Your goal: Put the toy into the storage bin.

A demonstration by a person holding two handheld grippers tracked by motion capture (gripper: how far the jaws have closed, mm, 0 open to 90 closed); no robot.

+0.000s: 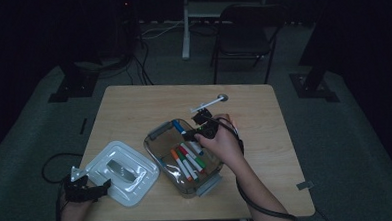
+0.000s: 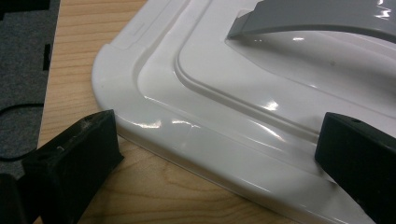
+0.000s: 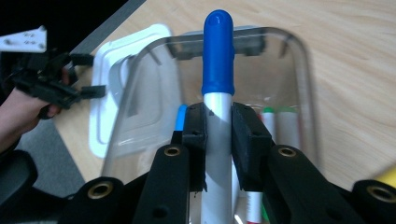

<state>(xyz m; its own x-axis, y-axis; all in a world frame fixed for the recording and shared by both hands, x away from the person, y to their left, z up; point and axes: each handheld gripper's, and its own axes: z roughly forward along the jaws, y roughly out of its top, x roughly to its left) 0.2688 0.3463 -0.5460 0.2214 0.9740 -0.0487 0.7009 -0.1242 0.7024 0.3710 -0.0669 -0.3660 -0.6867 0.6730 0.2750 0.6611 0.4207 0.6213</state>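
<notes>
A clear plastic box (image 1: 156,149) stands on the wooden table (image 1: 133,105) with several markers (image 1: 188,161) lying in it. My right gripper (image 1: 194,134) is shut on a blue-capped marker (image 3: 217,60), held over the box (image 3: 306,84) with its cap pointing away from me. The box's white lid (image 1: 121,173) with a grey handle (image 1: 120,169) lies flat to the left of the box. My left gripper (image 1: 103,187) is open at the lid's near left corner, one black jaw on each side of the lid edge (image 2: 196,140).
A folding chair (image 1: 243,36) and a white table leg (image 1: 185,26) stand beyond the table. Cables run over the dark floor at the left. A small round fitting (image 1: 222,97) sits near the table's far edge.
</notes>
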